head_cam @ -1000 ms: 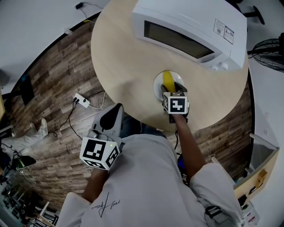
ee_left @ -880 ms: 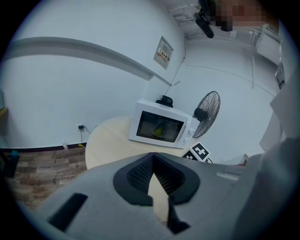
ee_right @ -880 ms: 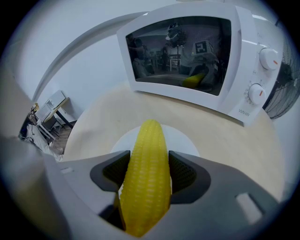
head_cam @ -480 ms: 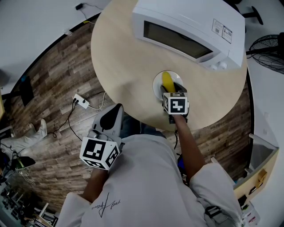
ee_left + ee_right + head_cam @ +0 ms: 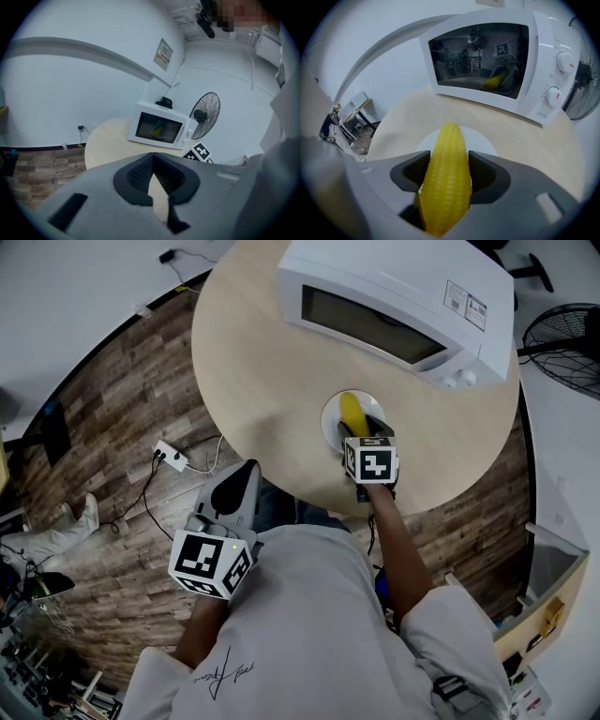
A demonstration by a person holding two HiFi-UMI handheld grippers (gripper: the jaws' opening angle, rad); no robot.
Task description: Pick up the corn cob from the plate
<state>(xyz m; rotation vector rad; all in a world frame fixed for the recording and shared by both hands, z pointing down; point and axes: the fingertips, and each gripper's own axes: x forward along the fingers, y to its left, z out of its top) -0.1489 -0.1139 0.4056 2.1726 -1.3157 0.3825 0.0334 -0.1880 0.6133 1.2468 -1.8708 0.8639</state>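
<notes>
Right gripper [image 5: 445, 176]: your jaws are clamped on the yellow corn cob [image 5: 447, 154], its tip reaching over the round white plate [image 5: 485, 140] | Left gripper [image 5: 153, 159]: jaws together, holding nothing, well apart from the plate, off the pale round wooden bench [image 5: 253, 362].

The corn cob [image 5: 445, 178] is showing bumpy, slightly glossy kernels. The plate [image 5: 485, 140] beneath is looking smooth and white, the tabletop [image 5: 253, 362] matt pale wood, the fingers [image 5: 483, 174] ribbed and dark.

No text reads clearly. Small grey lettering on the microwave [image 5: 487, 61], the stickers [image 5: 466, 304] on its top and the wall sign [image 5: 162, 56] are too blurred.
</notes>
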